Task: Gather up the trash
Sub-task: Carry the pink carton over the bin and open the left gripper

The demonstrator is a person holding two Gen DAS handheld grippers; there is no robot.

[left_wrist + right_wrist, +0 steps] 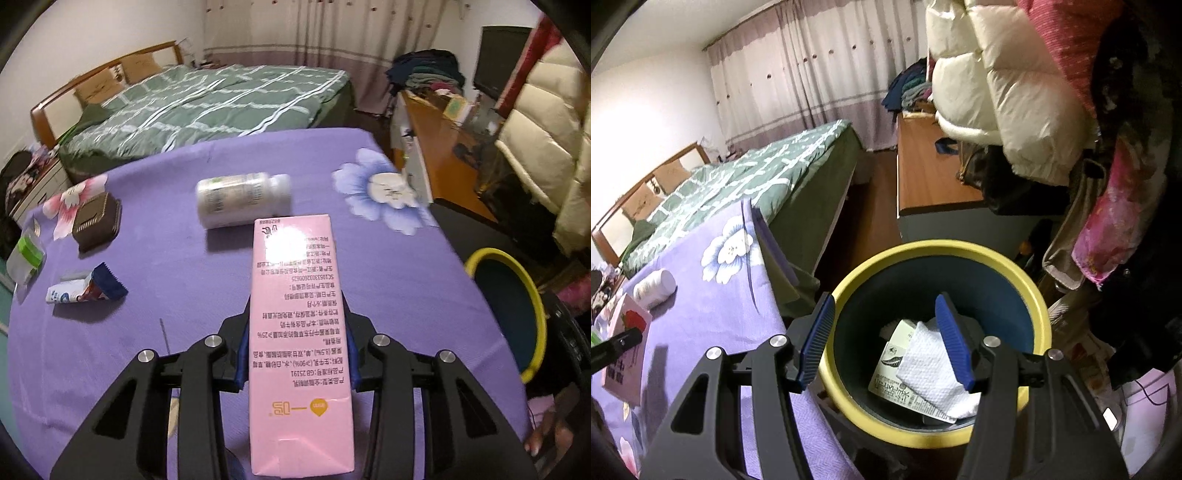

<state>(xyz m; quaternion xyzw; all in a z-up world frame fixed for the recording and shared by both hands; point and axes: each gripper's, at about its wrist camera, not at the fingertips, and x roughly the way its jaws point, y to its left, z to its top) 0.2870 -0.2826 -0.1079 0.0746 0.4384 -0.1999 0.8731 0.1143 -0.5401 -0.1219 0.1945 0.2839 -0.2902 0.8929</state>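
Observation:
My left gripper (298, 332) is shut on a tall pink carton (299, 343) with upside-down print, held over the purple tablecloth (166, 288); the blue pads press on its two sides. The same pink carton (626, 347) shows at the left edge of the right wrist view. A white bottle (240, 199) lies on its side just beyond it. A blue-and-white wrapper (86, 288) lies at the left. My right gripper (886, 343) stands open over the yellow-rimmed bin (1023, 280), nothing between its fingers. Inside the bin lie a white tissue (931, 373) and a printed carton (890, 369).
A dark brown box (98, 221) and a clear packet with green (26, 258) sit at the cloth's left side. The bin (528, 295) stands off the table's right edge. A green bed (207, 103), a wooden desk (443, 147) and hanging coats (997, 92) surround the table.

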